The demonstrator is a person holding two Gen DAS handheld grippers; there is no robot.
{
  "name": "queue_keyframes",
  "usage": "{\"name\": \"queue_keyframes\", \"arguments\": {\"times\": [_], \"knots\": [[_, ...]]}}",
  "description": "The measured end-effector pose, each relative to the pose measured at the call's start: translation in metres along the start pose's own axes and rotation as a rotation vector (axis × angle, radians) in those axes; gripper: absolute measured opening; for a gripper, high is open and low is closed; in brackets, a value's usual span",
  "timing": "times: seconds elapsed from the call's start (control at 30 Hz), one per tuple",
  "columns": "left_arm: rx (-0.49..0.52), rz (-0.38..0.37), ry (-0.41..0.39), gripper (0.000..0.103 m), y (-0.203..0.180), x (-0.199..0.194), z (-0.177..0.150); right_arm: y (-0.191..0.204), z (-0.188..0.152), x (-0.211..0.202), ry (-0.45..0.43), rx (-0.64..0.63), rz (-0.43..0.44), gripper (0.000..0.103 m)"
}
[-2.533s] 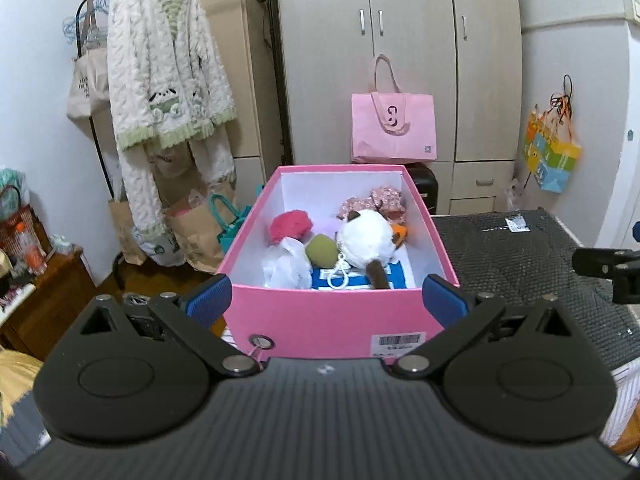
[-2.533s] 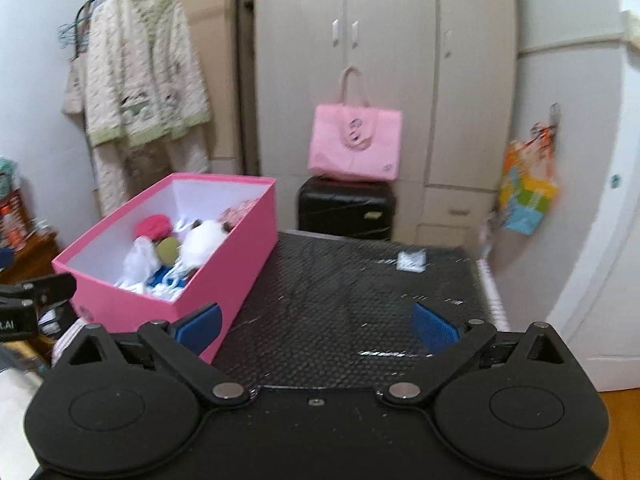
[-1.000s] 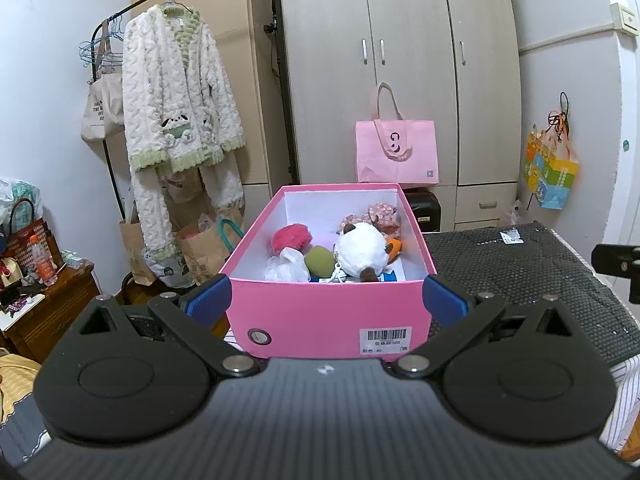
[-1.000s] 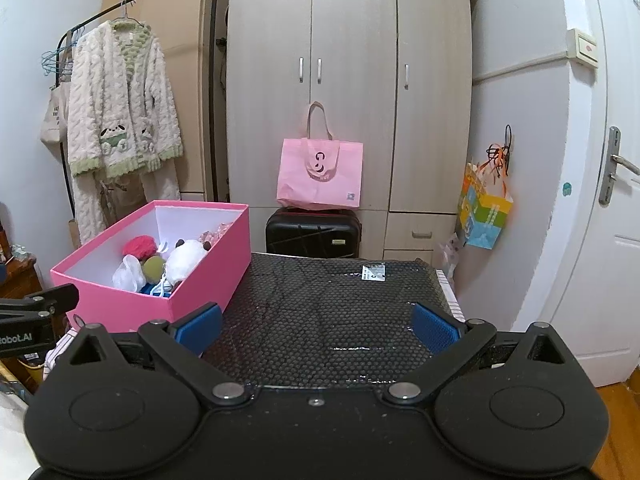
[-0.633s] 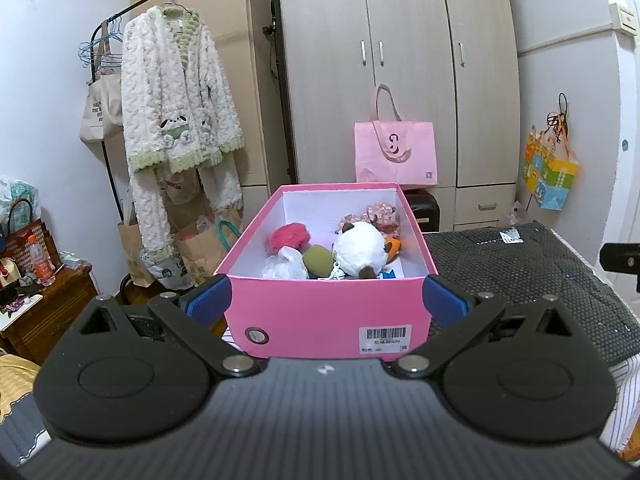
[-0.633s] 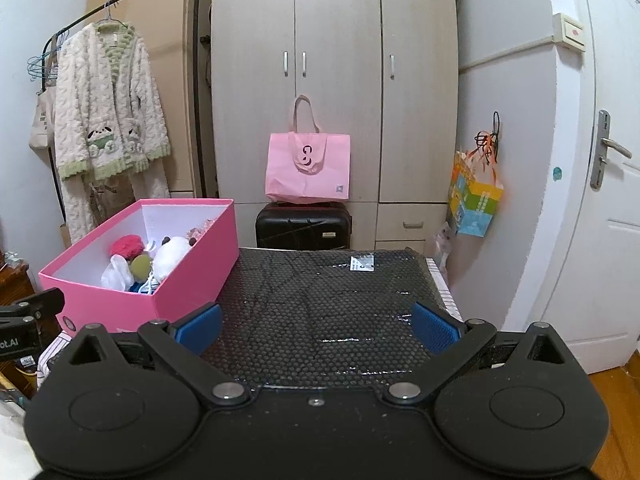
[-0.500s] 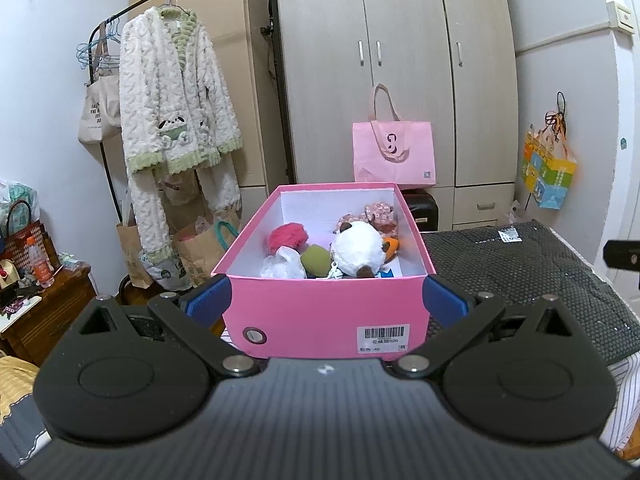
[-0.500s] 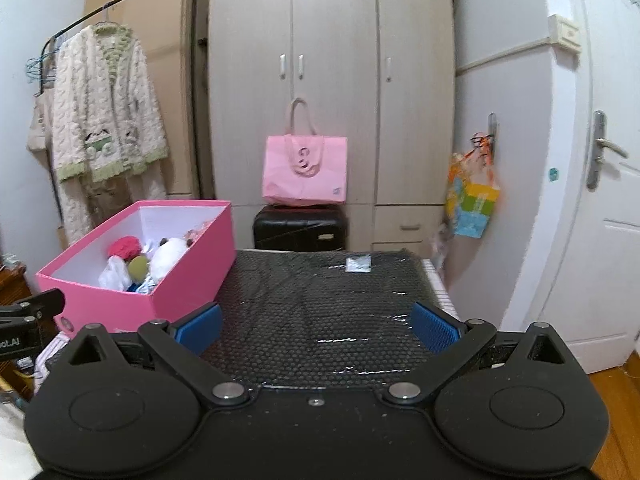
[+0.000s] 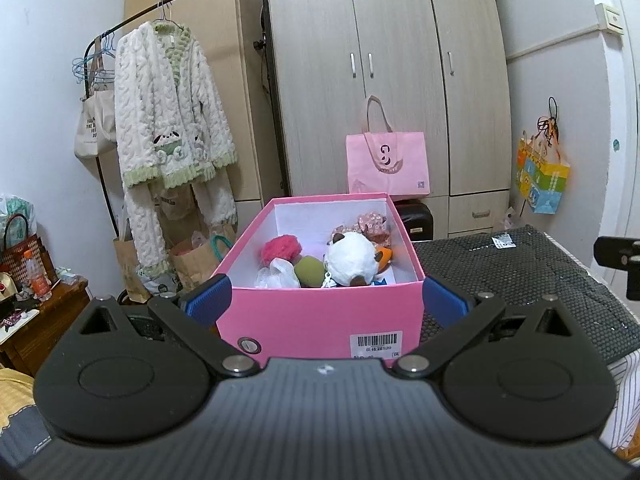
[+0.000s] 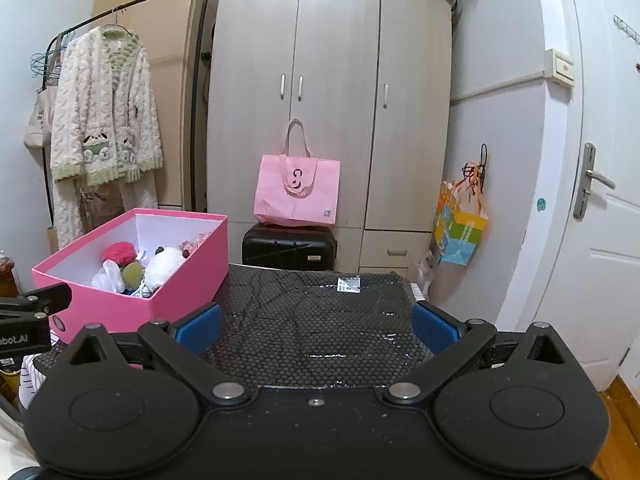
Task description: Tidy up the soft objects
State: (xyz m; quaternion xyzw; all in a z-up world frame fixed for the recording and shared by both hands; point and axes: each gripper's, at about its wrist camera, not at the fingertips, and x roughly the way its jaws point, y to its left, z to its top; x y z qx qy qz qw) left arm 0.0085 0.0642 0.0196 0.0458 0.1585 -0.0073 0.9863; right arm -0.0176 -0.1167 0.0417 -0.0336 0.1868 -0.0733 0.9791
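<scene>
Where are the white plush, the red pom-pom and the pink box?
white plush [image 9: 352, 258], left wrist view, middle of its round body
red pom-pom [image 9: 281, 248], left wrist view, fuzzy top
pink box [image 9: 304, 320], left wrist view, near outer wall

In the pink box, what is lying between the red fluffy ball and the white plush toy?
An olive-green ball lies between the red fluffy ball and the white plush toy inside the pink box. Both wrist views show it, the left one closer.

1. The left gripper [image 9: 325, 302] is black, with two round flat parts and thin black arms.
2. Its fingertips [image 9: 443, 305] have blue pads.
3. Shiny silver screws sit at the joints.
4. The right gripper [image 10: 316, 327] looks the same, with blue pads [image 10: 199, 328] too.
</scene>
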Motion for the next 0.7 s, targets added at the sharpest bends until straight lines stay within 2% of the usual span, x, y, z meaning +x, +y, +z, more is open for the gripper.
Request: {"name": "queue_keyframes", "arguments": {"times": [0.3, 0.7], "knots": [[-0.007, -0.006, 0.003, 0.103, 0.0011, 0.0001, -0.0004, -0.0014, -0.0006, -0.0001, 0.005, 0.004, -0.001, 0.103], [0.009, 0.042, -0.037, 0.103, -0.0007, -0.003, -0.0018, -0.002, -0.0023, 0.0078, 0.031, 0.008, 0.016, 0.103]]}}
